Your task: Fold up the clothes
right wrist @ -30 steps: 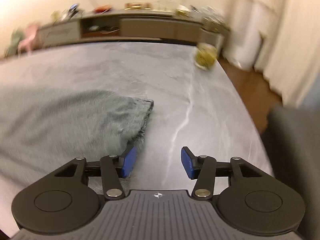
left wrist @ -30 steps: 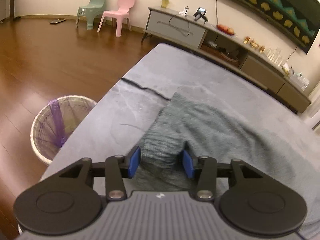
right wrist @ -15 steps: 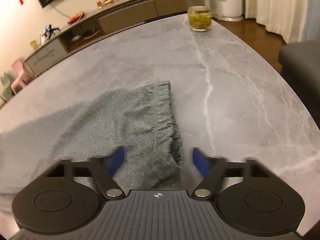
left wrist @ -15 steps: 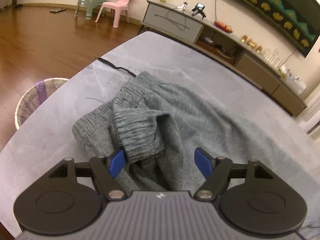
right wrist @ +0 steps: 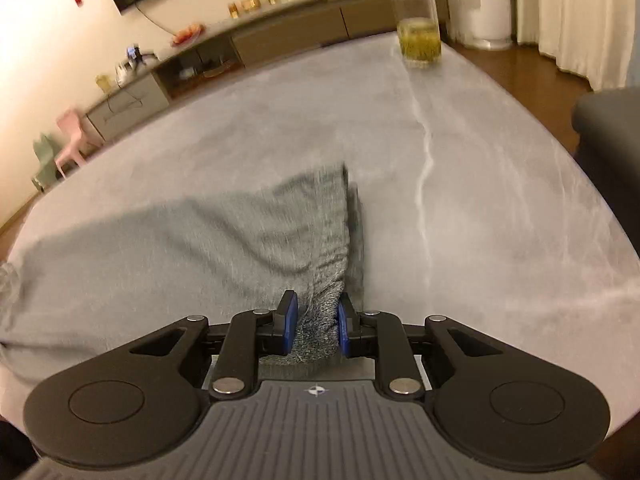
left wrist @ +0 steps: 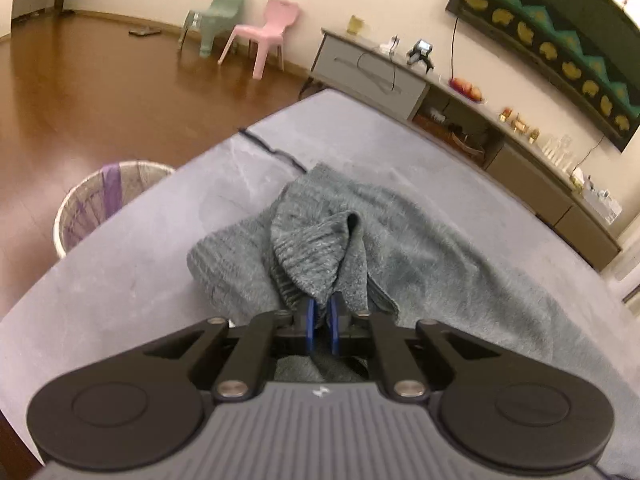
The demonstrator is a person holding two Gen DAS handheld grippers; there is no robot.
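Grey marble-look table [left wrist: 120,280], pale veins running across it; one bright vein shows in my right view. Wooden floor around it. Off the table's left edge, a wicker bin [left wrist: 100,204] with a purple liner. Far wall: green chair [left wrist: 216,16], pink chair [left wrist: 268,32], a long low sideboard [left wrist: 372,76] cluttered with small items, and a dark wall panel [left wrist: 560,40] with yellow shapes. A glass jar [right wrist: 418,28] of yellowish liquid stands at the table's far right end. Curtains to the right, in my right view.

The grey knit garment [left wrist: 420,248] lies across the table. My left gripper [left wrist: 321,322] is closing, pads nearly together, pinching a bunched ribbed edge that stands up in a peak. My right gripper [right wrist: 314,322] is closing narrow on the garment's other end, cloth gathered between the pads.

Hard to read: right view is motion-blurred, so the cloth's far edge smears. Gripper bodies cover the near table edge in both views. Sideboard items are too small to identify. A dark shape at the right frame edge is cut off.
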